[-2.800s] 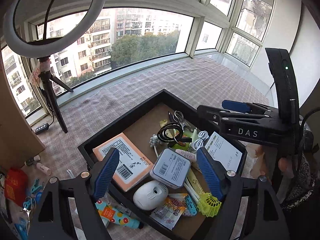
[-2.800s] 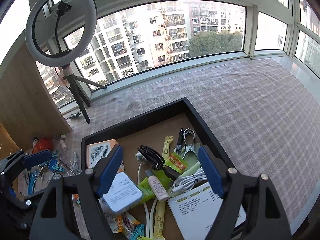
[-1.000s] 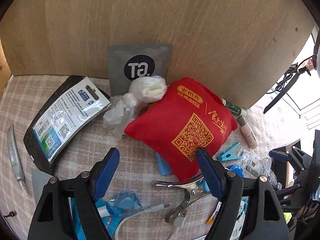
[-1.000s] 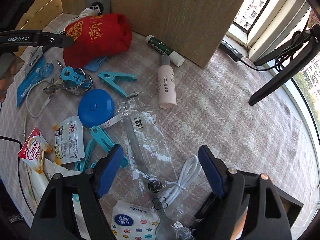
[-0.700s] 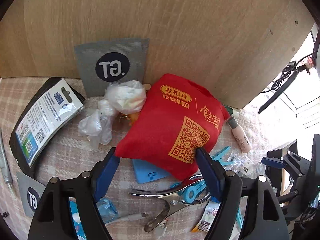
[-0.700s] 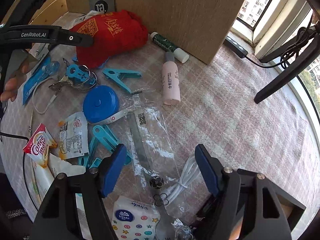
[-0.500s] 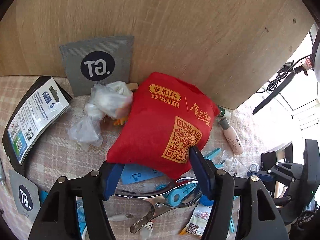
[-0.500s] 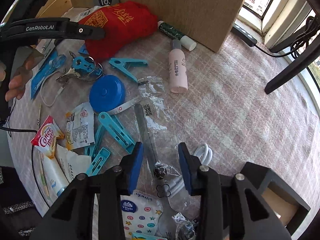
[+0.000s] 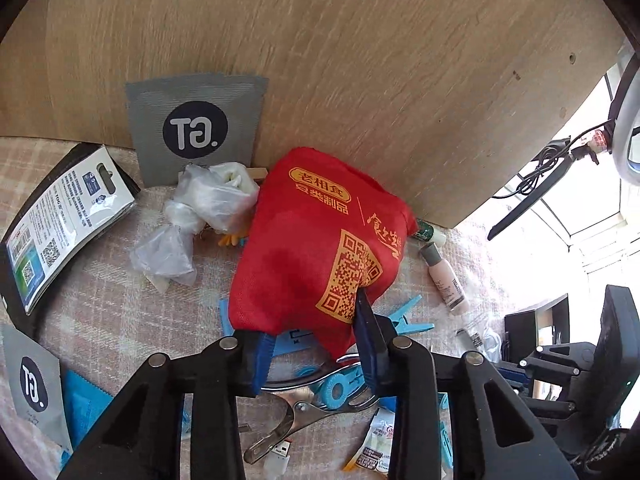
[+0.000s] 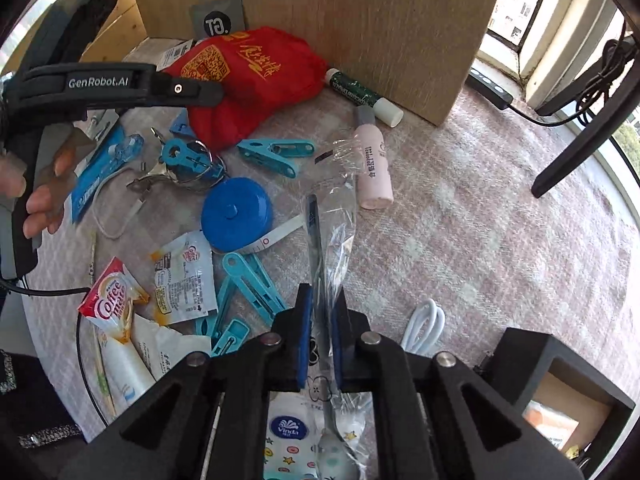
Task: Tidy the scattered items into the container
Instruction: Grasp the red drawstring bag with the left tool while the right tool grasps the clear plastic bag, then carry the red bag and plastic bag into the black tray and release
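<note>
My left gripper (image 9: 312,340) is shut on the near end of a red cloth bag (image 9: 316,248) with yellow print, which lies against a wooden board. The bag also shows in the right wrist view (image 10: 256,80), with the left gripper's body in front of it. My right gripper (image 10: 320,320) is shut on a metal spoon in a clear plastic sleeve (image 10: 326,240) lying on the checked cloth. A corner of the black container (image 10: 560,364) is at the lower right of the right wrist view, and it also shows in the left wrist view (image 9: 532,320).
Scattered on the cloth: blue tape measure (image 10: 236,212), teal clothes pegs (image 10: 276,152), pink bottle (image 10: 372,164), green tube (image 10: 360,92), creamer sachets (image 10: 116,292), white cable (image 10: 424,324), metal clamp (image 9: 304,412), plastic wrap (image 9: 200,216), grey pouch (image 9: 196,128). The wooden board (image 9: 320,60) stands behind.
Both grippers swung from the container to the scattered items. In the last second the left jaws closed onto the red bag and the right jaws closed onto the wrapped spoon.
</note>
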Motion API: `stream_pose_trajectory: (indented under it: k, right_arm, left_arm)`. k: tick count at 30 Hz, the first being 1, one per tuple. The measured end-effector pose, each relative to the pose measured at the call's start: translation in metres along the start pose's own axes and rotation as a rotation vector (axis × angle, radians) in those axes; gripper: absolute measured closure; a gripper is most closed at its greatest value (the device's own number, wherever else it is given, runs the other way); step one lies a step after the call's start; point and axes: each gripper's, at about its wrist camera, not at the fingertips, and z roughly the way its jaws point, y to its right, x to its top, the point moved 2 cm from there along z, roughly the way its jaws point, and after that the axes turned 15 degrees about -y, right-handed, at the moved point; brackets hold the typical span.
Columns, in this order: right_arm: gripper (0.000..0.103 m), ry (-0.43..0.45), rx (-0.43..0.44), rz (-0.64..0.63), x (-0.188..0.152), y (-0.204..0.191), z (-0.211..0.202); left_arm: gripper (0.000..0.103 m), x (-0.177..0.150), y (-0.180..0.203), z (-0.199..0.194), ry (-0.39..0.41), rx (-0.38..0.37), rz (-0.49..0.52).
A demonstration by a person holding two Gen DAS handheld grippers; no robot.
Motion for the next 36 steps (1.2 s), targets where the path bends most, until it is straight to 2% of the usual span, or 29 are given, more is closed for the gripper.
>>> stream_pose_trajectory:
  k: [6,7,8,10,12,14,16,20,24,30,36]
  right_arm:
    - [0.096,0.131,0.104,0.125,-0.010,0.014,-0.038]
    - [0.096,0.150,0.116,0.144,-0.002,0.001,-0.045]
    - [0.096,0.165,0.130,0.164,0.007,0.008,-0.054]
    - [0.096,0.199,0.171,0.205,0.005,0.003,-0.059]
    - [0.096,0.225,0.198,0.238,-0.002,0.009,-0.071]
    - [0.096,0.253,0.191,0.266,-0.018,0.003,-0.068]
    - [0.096,0.273,0.193,0.295,-0.037,0.013,-0.074]
    - [0.096,0.296,0.146,0.360,-0.077,0.036,-0.091]
    - [0.096,0.306,0.089,0.468,-0.122,0.075,-0.104]
    - [0.096,0.296,-0.036,0.629,-0.193,0.139,-0.120]
    - [0.096,0.275,-0.096,0.758,-0.248,0.189,-0.121]
  left_arm:
    - [0.075,-0.013,0.000,-0.021,0.035,0.002,0.003]
    - [0.075,-0.016,0.001,-0.027,0.046,0.010,0.010]
    - [0.075,-0.017,0.001,-0.034,0.057,0.017,0.019]
    - [0.075,-0.023,0.005,-0.045,0.073,0.016,0.032]
    - [0.076,-0.024,0.003,-0.058,0.089,0.001,0.043]
    - [0.076,-0.030,0.014,-0.066,0.103,-0.004,0.068]
    - [0.076,-0.037,0.026,-0.075,0.112,-0.014,0.098]
    - [0.076,-0.054,0.064,-0.088,0.119,-0.071,0.171]
    - [0.076,-0.076,0.122,-0.086,0.104,-0.114,0.286]
    - [0.076,-0.124,0.197,-0.097,0.051,-0.177,0.473]
    - [0.076,-0.176,0.276,-0.078,-0.043,-0.227,0.652]
